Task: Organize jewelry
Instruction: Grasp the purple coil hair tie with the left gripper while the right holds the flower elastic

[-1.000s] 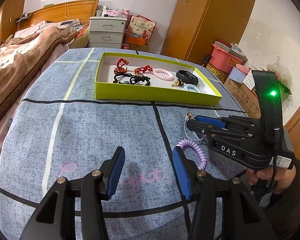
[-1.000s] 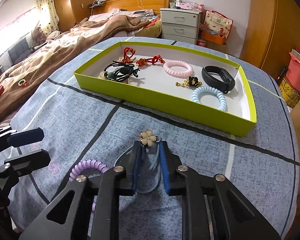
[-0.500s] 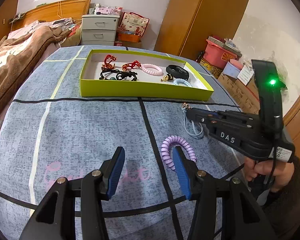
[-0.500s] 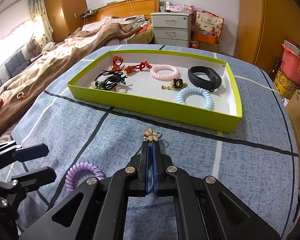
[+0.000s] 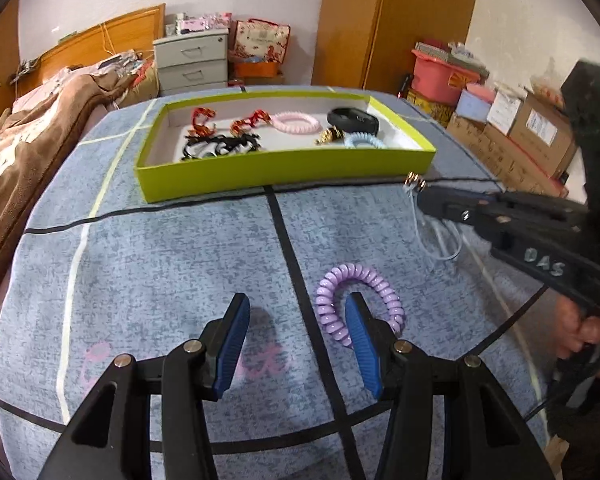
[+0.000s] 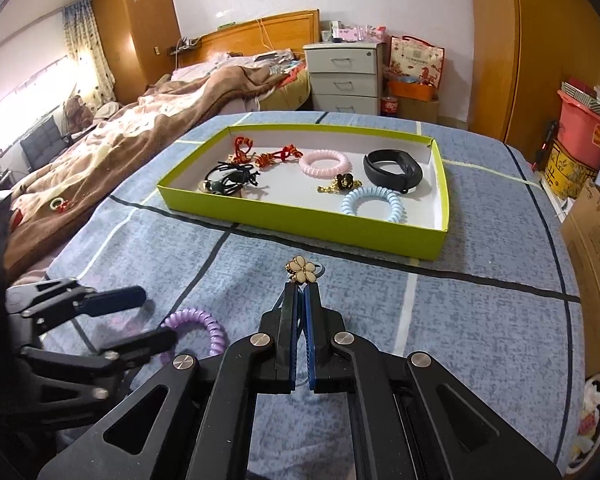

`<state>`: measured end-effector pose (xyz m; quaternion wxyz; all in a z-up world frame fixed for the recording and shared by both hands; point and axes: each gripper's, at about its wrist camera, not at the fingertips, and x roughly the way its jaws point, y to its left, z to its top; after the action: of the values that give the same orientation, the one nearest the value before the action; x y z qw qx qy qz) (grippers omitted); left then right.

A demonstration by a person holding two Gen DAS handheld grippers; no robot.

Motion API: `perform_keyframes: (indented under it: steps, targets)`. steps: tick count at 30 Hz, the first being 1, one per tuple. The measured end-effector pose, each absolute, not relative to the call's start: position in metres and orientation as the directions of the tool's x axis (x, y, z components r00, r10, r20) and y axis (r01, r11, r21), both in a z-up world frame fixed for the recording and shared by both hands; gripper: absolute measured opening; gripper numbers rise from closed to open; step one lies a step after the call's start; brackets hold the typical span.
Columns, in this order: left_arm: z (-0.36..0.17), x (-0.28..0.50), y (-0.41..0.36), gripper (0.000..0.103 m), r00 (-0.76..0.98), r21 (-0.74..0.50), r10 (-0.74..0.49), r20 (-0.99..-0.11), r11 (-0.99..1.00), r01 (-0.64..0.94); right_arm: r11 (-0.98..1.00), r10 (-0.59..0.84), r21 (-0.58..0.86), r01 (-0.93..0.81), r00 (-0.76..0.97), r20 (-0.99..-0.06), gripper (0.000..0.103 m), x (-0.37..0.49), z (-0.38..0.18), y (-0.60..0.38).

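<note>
A lime-green tray (image 6: 300,220) (image 5: 284,172) on the blue tablecloth holds several hair ties, a pink coil (image 6: 325,163), a light-blue coil (image 6: 372,204) and a black band (image 6: 393,169). My right gripper (image 6: 302,292) (image 5: 422,196) is shut on a pale-blue hair tie with a cream flower charm (image 6: 301,270), lifted a little above the cloth in front of the tray. Its loop (image 5: 440,240) hangs down. My left gripper (image 5: 296,312) is open. Its right finger sits inside a purple coil hair tie (image 5: 356,296) (image 6: 198,320) lying on the cloth.
A bed with a brown blanket (image 6: 140,140) lies along the left. A grey drawer unit (image 6: 342,76) stands behind the table. Boxes and a red bin (image 5: 444,76) are stacked at the right, past the table's edge.
My right gripper closed on the flower hair tie and has lifted it toward the tray. My left gripper has moved right, so its right finger now sits inside the purple coil.
</note>
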<state>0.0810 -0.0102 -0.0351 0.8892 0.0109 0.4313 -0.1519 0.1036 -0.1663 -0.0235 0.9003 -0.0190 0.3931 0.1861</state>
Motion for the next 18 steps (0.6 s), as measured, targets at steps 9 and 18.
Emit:
perform_keyframes:
  steps: [9,18]
  targets:
    - [-0.038,0.079,-0.02,0.045,0.595,-0.054,-0.213,-0.775,0.96,0.273,0.931,0.328,0.128,-0.343,0.629,-0.705,0.003,0.099,-0.023,-0.172]
    - [-0.038,0.079,-0.018,0.016,0.585,-0.093,-0.251,-0.772,0.954,0.286,0.931,0.331,0.134,-0.34,0.63,-0.702,0.003,0.096,-0.022,-0.173]
